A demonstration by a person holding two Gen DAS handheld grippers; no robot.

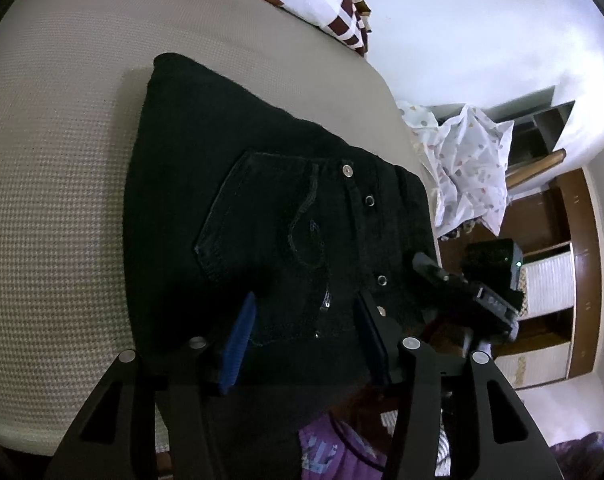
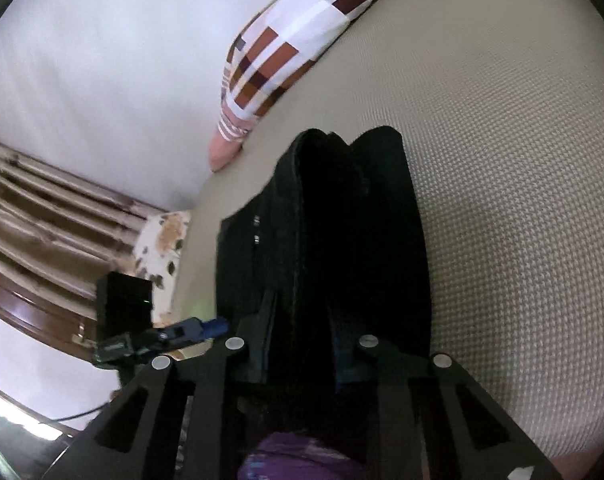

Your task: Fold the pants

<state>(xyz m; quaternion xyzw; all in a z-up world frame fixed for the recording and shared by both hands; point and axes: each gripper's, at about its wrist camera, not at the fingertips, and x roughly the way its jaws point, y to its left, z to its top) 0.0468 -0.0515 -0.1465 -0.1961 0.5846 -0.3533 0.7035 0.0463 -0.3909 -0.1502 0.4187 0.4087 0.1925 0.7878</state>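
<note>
Black jeans (image 1: pixel 262 208) lie folded on the beige bed, back pocket and metal rivets facing up. My left gripper (image 1: pixel 305 312) is open just above the near edge of the jeans, one blue pad on each side of the pocket area. In the right wrist view the folded jeans (image 2: pixel 341 220) show edge-on as stacked layers. My right gripper (image 2: pixel 302 320) has its fingers spread around the near end of the stack, and I cannot tell whether they press it. The right gripper also shows in the left wrist view (image 1: pixel 461 284) at the jeans' right edge.
The beige textured mattress (image 1: pixel 62 200) extends left and far. A checkered brown-and-white pillow (image 2: pixel 286 40) lies at the head. A dotted white cloth (image 1: pixel 469 168) and wooden shelves (image 1: pixel 549 240) stand past the bed's right edge. Purple clothing (image 1: pixel 333 452) is near below.
</note>
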